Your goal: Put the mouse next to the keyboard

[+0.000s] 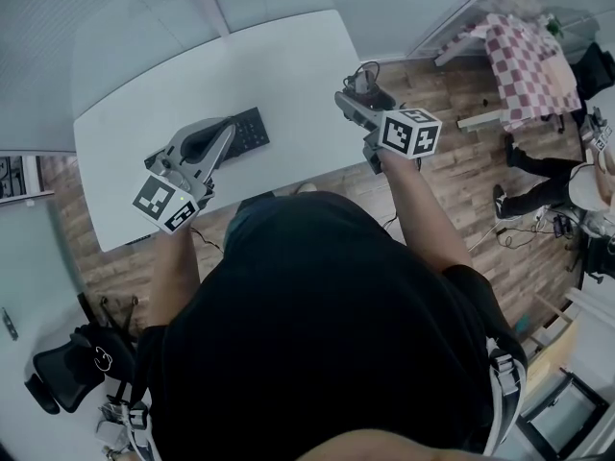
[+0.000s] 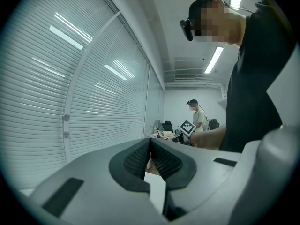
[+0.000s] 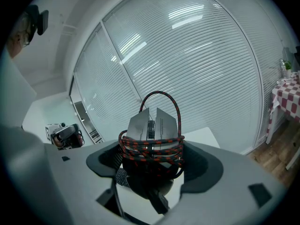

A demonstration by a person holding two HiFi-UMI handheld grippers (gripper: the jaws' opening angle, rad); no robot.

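Observation:
A silver mouse [image 3: 151, 124] with a red-and-black braided cable [image 3: 154, 149] wound round it sits between the jaws of my right gripper [image 3: 152, 161], which is shut on it. In the head view the right gripper [image 1: 357, 99] holds the mouse [image 1: 365, 83] in the air at the right edge of the white table [image 1: 288, 65]. The black keyboard [image 1: 252, 129] lies near the table's front edge. My left gripper [image 1: 223, 134] hovers over the keyboard's left part and hides it. In the left gripper view the left gripper [image 2: 150, 146] has its pads pressed together with nothing between them.
Window blinds [image 3: 201, 60] run behind the table. On the wooden floor to the right are a table with a checked cloth [image 1: 527, 60] and another person [image 1: 553, 176]. A black chair [image 1: 62, 373] stands at the lower left.

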